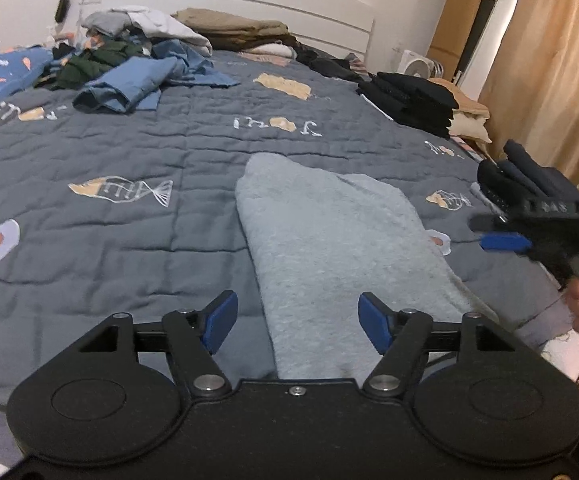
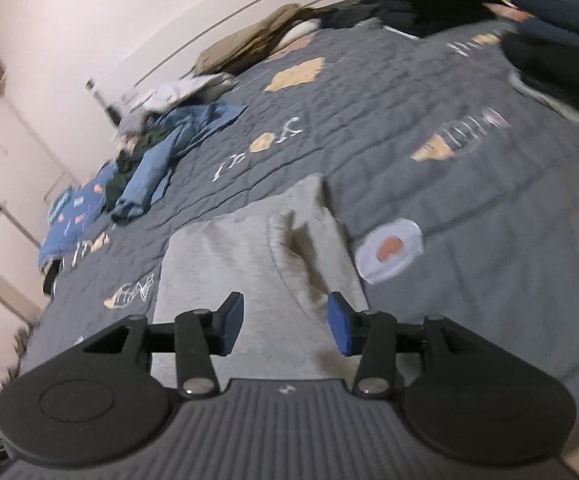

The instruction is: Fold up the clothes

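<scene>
Bed (image 1: 89, 152) with grey quilted cover, one folded grey garment (image 1: 329, 248) near its foot, both grippers above it.

Grey garment: lies flat toward the near edge of the bed, long edges straight, far end rounded; in the right wrist view a loose fold stands up along its right side. Left gripper (image 1: 297, 320): fingers spread wide, holding nothing, garment showing between them. Right gripper (image 2: 285, 324): fingers apart, empty, over the garment's near end; blurred at the right edge of the left wrist view. Open quilt: broad bare stretch left of and beyond the garment. Loose clothes pile (image 1: 137, 64): far left, by the headboard. Black folded stack (image 1: 409, 104): far right edge of the bed. Curtain (image 1: 549, 80): right of the bed.
</scene>
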A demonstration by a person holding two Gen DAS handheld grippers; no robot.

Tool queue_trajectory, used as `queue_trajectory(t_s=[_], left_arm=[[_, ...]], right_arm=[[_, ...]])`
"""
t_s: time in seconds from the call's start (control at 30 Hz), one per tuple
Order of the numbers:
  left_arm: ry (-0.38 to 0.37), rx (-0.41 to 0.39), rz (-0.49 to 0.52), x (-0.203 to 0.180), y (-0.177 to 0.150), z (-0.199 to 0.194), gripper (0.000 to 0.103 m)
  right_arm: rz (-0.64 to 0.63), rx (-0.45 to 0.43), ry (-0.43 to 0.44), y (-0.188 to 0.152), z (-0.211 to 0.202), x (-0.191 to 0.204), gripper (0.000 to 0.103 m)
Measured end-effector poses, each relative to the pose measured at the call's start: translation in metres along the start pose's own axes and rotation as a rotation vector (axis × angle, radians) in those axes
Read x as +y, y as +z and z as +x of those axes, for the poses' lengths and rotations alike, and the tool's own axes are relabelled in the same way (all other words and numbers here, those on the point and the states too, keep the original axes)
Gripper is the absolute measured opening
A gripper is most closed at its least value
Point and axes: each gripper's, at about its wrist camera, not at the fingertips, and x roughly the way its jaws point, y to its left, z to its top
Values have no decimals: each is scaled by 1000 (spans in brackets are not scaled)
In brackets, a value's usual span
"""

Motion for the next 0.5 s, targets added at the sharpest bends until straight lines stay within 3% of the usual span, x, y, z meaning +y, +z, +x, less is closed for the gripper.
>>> queue_trajectory(t_s=[0.27, 0.5], left_arm=[[-14, 27, -35, 1, 0, 15, 70], [-40, 84, -164, 20, -9, 37, 71]], right_arm=[[-36, -9, 24, 16, 28, 13, 48], [24, 14, 48, 9, 44, 9, 48]])
